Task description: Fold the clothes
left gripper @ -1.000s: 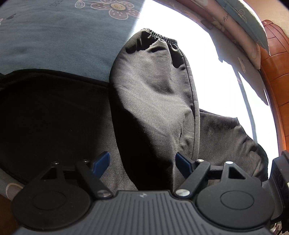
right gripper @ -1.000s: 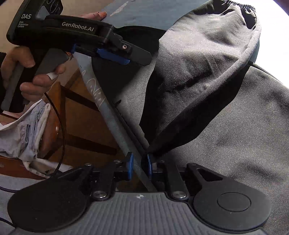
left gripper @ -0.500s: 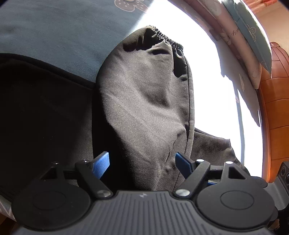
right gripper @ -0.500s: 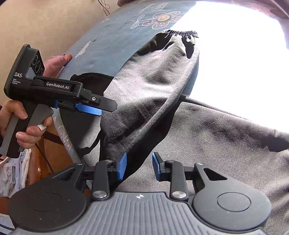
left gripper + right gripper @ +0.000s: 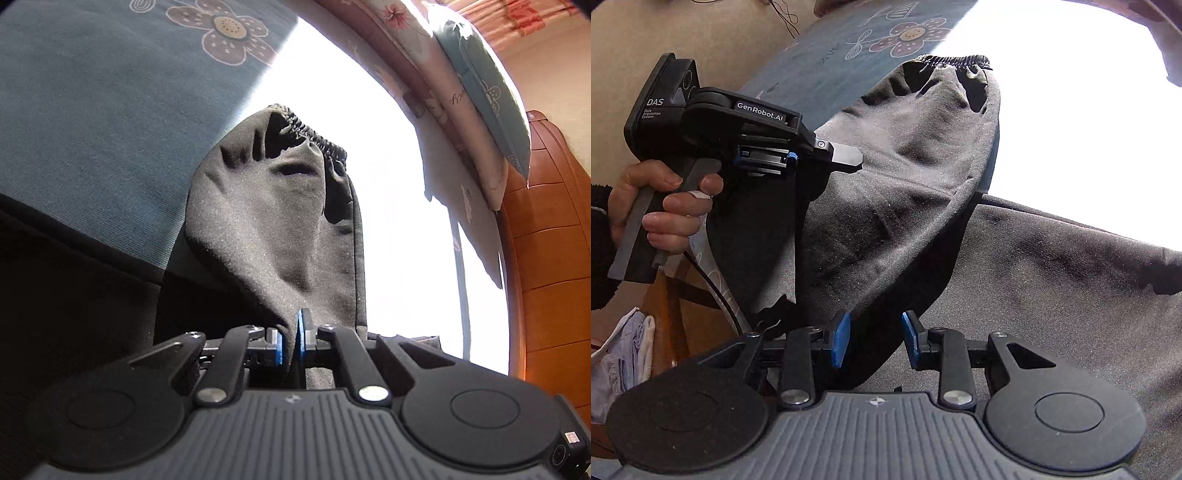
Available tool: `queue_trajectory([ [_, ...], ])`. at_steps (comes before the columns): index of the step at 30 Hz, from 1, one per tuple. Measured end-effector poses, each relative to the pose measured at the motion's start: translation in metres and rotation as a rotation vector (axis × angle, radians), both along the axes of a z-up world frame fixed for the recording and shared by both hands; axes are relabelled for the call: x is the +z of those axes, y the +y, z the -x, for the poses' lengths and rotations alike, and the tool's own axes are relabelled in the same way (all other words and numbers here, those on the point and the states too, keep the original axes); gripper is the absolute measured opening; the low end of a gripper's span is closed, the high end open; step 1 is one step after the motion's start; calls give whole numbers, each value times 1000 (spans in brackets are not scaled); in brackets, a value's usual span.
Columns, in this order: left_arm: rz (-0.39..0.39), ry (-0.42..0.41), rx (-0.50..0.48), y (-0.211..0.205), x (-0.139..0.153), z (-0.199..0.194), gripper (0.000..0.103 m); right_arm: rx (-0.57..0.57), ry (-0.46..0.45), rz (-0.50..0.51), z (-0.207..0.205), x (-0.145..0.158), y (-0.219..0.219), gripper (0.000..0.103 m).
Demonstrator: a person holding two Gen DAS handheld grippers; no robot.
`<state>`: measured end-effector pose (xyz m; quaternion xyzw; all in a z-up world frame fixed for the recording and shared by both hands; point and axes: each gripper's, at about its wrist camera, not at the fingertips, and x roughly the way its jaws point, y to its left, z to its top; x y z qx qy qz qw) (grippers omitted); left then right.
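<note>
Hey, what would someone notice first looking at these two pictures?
The dark sweatpants, one elastic-cuffed leg folded over the rest, fill both views. Beyond them, blown-out sunlight whitens the blue flowered bedspread. The left gripper is pinched shut on the fabric, while the right gripper is open around a fold.

Bed (image 5: 92, 129), blue floral cover: open and flat along the far side beyond the elastic cuff (image 5: 314, 129); sunlit stretch past the garment's outer edge open too, detail washed out by glare. Black garment (image 5: 1052, 280): covers the near part of the bed; folded trouser leg (image 5: 905, 166) rises as a soft ridge between the two tools, blocking a straight pass across. Left gripper (image 5: 846, 157), with the hand (image 5: 661, 206) on its handle: occupies the near edge. Pillows (image 5: 480, 92): stacked along the head edge. Wooden headboard (image 5: 546, 258): hard limit behind them. Right gripper (image 5: 875, 339): jaws parted astride the leg's near fold.
</note>
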<state>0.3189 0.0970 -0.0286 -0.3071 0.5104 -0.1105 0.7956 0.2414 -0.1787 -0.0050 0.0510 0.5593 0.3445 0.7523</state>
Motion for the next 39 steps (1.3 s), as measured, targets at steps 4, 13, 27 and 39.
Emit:
queue_trajectory([
  [4, 1, -138, -18, 1, 26, 7, 5, 6, -6, -3, 1, -1, 7, 35],
  [13, 51, -23, -16, 20, -12, 6, 15, 3, 3, 4, 3, -10, 13, 38],
  [27, 147, 61, -89, -4, -48, -9, 3, -13, -9, 22, -5, -7, 11, 39],
  [39, 78, -150, -118, 11, 1, 9, 2, -26, -20, 30, -2, -8, 14, 39],
])
